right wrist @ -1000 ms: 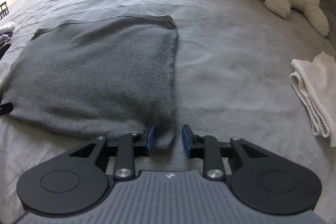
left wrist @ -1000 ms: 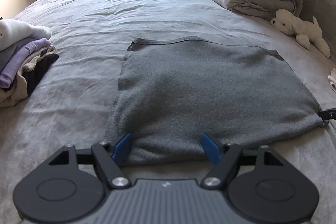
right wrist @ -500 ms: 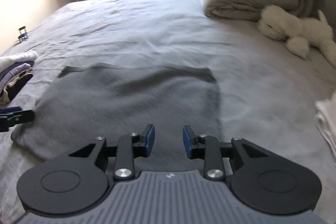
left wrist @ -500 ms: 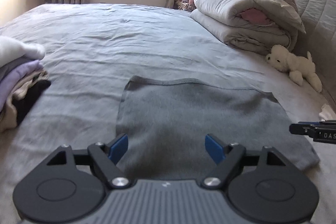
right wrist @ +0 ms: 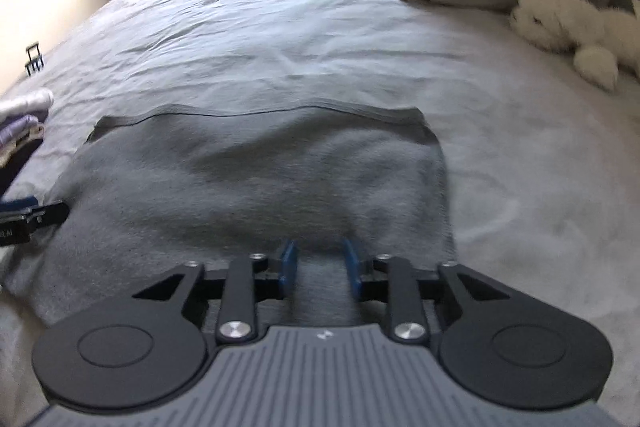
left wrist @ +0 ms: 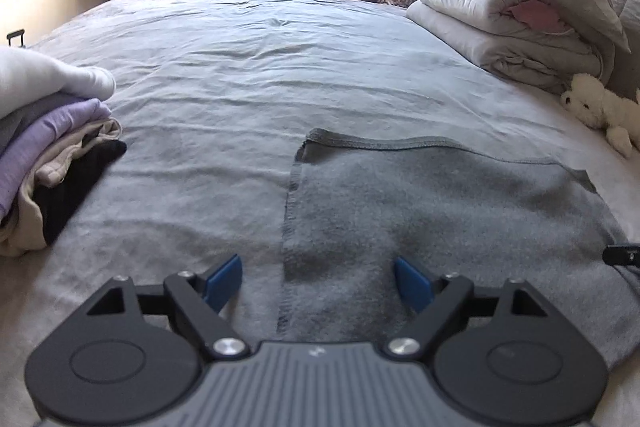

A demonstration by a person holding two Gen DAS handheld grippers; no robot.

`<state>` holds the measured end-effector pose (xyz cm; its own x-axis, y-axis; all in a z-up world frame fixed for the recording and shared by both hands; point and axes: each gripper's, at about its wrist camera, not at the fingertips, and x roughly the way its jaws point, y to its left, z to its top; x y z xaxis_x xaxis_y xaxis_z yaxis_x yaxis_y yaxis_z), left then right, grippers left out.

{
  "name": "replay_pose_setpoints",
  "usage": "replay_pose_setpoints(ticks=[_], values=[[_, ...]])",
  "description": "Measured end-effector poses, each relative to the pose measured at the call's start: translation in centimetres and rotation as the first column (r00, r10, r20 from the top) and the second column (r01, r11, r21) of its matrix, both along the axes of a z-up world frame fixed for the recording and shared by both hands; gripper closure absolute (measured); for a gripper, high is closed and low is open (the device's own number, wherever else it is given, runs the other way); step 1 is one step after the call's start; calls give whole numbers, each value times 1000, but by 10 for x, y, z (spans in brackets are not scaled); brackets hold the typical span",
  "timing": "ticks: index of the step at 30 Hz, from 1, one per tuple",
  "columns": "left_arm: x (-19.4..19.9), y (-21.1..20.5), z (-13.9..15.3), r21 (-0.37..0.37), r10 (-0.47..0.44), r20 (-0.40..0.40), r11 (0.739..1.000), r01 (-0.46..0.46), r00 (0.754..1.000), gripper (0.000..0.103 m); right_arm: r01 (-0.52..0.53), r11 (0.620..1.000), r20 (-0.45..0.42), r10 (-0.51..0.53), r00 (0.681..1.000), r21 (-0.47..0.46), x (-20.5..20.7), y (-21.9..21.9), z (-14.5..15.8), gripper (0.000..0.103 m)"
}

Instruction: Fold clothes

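Grey cloth (left wrist: 440, 211) lies flat on the bed (left wrist: 260, 67), folded to a rectangle, long axis running left–right across both views, hemmed far edge toward the window.

Left tongs (left wrist: 318, 281): jaws wide and just been opening further, straddling the cloth's left edge at the near side, pads not pressing it.

Right tongs (right wrist: 318, 263): jaws just been closing, a pinch of the near edge between the pads; grip not certain, view blurred.

Clothes stack (left wrist: 48, 155) left, plush toy (right wrist: 572, 27) and duvet (left wrist: 512, 19) right; bare sheet beyond the far edge.
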<state>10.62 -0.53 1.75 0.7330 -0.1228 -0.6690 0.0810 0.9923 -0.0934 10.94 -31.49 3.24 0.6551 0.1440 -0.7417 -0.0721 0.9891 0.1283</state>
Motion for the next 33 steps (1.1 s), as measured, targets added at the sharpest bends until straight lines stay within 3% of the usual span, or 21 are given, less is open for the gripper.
replay_pose_setpoints(ticks=[2,9,12,13,18,24,29,33], values=[[0,4,2,-8,15,-1,1000,-15,1000,18,11,1000,-7,-11,1000,-3,-1,-5,1,94],[4,20,5,6,127,-14,992,-127,992,18,87,994,-28,-89,996,-73,-9,-20,3,92],[4,22,5,67,183,-14,981,-182,983,19,145,980,-24,-150,988,-139,-14,-29,5,80],[4,24,6,88,208,-15,975,-206,978,19,165,976,-25,-170,985,-144,-16,-33,5,67],[-4,35,18,58,284,-5,957,-283,959,20,251,960,-8,-254,967,-127,-31,-49,10,64],[-33,6,34,37,174,46,984,-176,984,20,273,962,-27,-272,962,28,-56,-52,23,59],[-51,-26,24,42,42,20,998,-43,999,20,279,954,-37,-277,960,108,-70,-49,29,45],[-61,-42,20,53,-18,35,998,16,999,20,356,912,-109,-340,934,202,-89,-58,21,45]])
